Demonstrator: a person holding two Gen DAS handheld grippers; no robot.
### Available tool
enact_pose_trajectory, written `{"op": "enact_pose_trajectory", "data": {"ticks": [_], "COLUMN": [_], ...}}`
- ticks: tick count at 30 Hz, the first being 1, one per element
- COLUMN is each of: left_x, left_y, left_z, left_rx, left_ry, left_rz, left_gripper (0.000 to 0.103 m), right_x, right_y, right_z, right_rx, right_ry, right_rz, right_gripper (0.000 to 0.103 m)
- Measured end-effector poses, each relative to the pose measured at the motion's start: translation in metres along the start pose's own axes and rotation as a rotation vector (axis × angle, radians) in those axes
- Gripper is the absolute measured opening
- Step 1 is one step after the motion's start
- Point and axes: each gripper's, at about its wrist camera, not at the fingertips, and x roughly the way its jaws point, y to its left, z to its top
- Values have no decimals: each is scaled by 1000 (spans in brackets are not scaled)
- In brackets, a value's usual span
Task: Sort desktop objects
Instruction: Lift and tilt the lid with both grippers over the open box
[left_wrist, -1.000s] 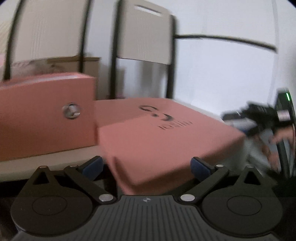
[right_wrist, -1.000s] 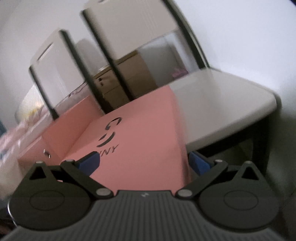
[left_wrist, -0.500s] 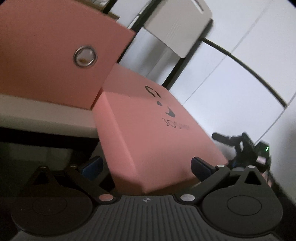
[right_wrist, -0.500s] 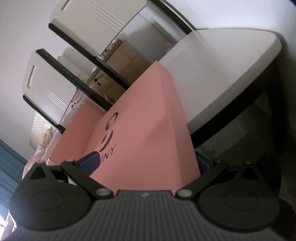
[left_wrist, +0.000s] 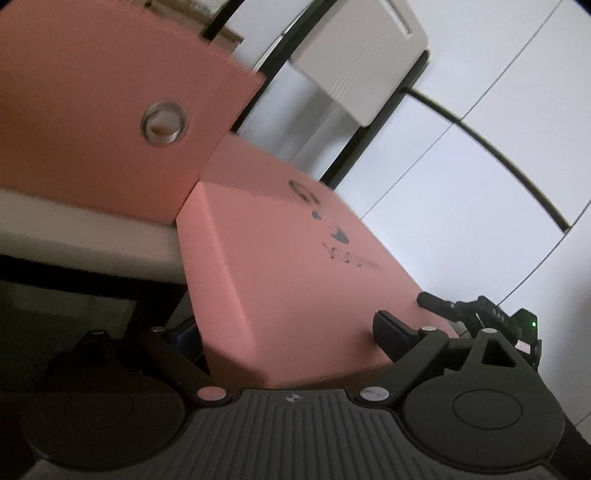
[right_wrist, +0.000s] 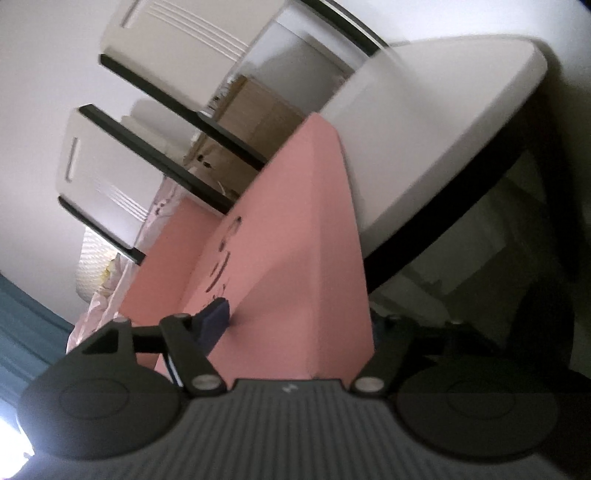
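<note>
White wall panels and pale chair backs (left_wrist: 364, 62) with black frames stood behind a light tabletop (right_wrist: 436, 122), and the whole scene lay tilted in both wrist views. On the tabletop's near edge sat a flat pink box (left_wrist: 280, 266) with a dark printed logo on its lid, one end jutting out past the edge toward the cameras. Behind it, touching or just beside its far corner, stood a taller pink box (left_wrist: 92, 110) with a round metal eyelet (left_wrist: 164, 122) in its side. The left gripper (left_wrist: 291, 332) straddled the near end of the flat box; its jaws had just been closing a little, the right pad (left_wrist: 391, 332) lay on the lid and the other finger sat under the box in shadow, so whether both pads pressed could not be told. The right gripper (right_wrist: 299, 321) had just been closing far more: its blue pad (right_wrist: 216, 319) pressed on the lid beside the logo while the opposite finger was tucked against the box's underside, clamping it through its thickness. From the left view that right gripper showed beyond the box's far corner, a green light glowing on it. A brown cardboard box (right_wrist: 258, 122) stood behind the chairs.
</note>
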Motion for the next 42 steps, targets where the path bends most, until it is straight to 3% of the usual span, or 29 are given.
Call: {"op": "enact_pose_trajectory", "data": {"ticks": [7, 15, 25, 32, 42], "left_x": [-33, -46, -68, -91, -128], "left_y": [-19, -37, -67, -70, -31], "left_z": [17, 26, 67, 101, 130], "left_rx": [-12, -10, 25, 41, 18], "left_ry": [-80, -86, -148, -216, -336], "left_rz": [-60, -89, -121, -103, -35], "left_gripper": [95, 95, 95, 95, 95], "right_x": [-42, -69, -95, -80, -11], "right_y": [39, 59, 108, 149, 200], "right_z": [-13, -13, 12, 35, 42], "right_rx": [-77, -77, -108, -128, -159], "right_ry": [-111, -161, -239, -258, -210], "right_rz": [61, 53, 77, 116, 173], "right_gripper": [66, 66, 66, 66, 66]}}
